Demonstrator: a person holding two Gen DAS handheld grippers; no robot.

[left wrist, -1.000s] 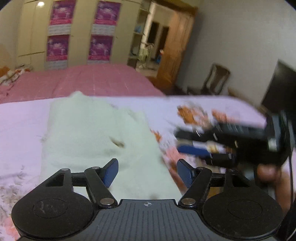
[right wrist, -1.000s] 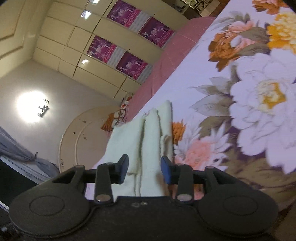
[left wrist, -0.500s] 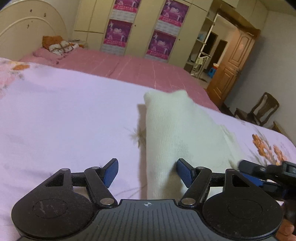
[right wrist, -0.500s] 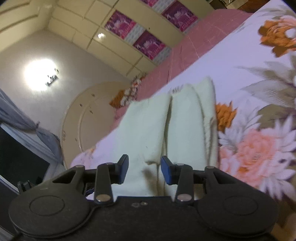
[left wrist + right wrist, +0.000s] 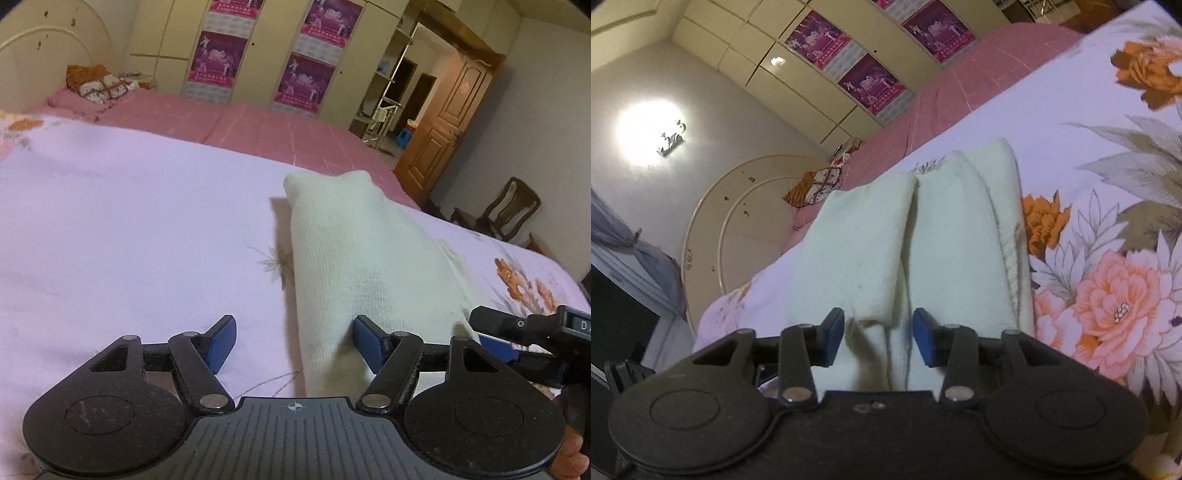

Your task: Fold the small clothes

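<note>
A folded cream garment [image 5: 354, 258] was straddled on the bed [image 5: 129, 221] by the released left hand-held gripper [image 5: 293, 341], while the right hand-held gripper [image 5: 878, 338] was being opened around its folds, unclamped.

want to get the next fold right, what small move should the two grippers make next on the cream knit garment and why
Probably close both on the near end. The cream knit garment lies folded lengthwise on the floral bedsheet; the left gripper stands open astride its left edge, and the right gripper, jaws opening, has cloth between its pads.
</note>
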